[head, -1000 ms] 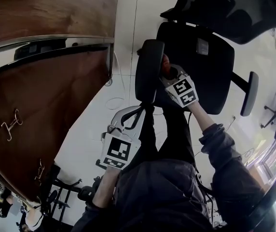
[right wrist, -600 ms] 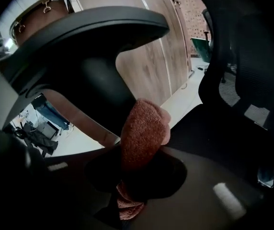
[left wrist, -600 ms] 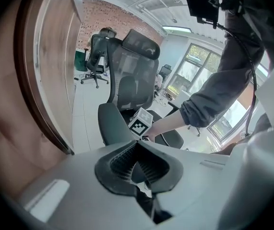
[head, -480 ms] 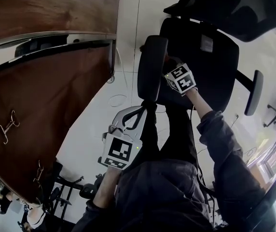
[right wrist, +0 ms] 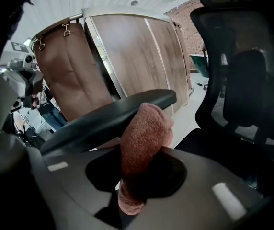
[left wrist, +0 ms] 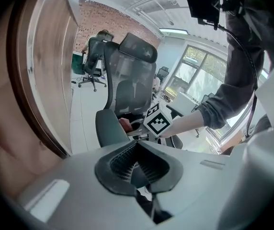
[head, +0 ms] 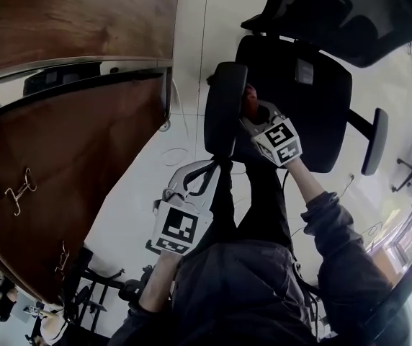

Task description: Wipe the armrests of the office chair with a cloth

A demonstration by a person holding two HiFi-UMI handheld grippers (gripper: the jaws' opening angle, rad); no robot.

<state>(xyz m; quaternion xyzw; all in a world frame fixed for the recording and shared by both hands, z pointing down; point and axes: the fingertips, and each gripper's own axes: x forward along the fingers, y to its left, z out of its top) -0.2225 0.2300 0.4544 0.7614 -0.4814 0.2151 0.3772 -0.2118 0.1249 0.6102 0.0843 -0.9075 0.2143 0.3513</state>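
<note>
The black office chair (head: 299,99) stands in front of me, its left armrest (head: 224,107) close by and its right armrest (head: 372,141) farther right. My right gripper (head: 248,108) is shut on a reddish-brown cloth (head: 249,99) and holds it against the inner side of the left armrest. In the right gripper view the rolled cloth (right wrist: 142,143) rises between the jaws and touches the armrest (right wrist: 108,118). My left gripper (head: 207,170) hangs below the armrest's near end, shut and empty. From the left gripper view I see the armrest (left wrist: 109,128) and the cloth (left wrist: 123,124).
Brown wooden panels (head: 69,157) with metal clips (head: 20,189) fill the left side. A white tiled floor (head: 191,34) runs between them and the chair. Another chair's base (head: 408,164) stands at the right, and a stand's legs (head: 98,287) at the lower left.
My right gripper, with the cloth, slid a little away along the armrest, then back toward me. The left gripper has stayed put.
</note>
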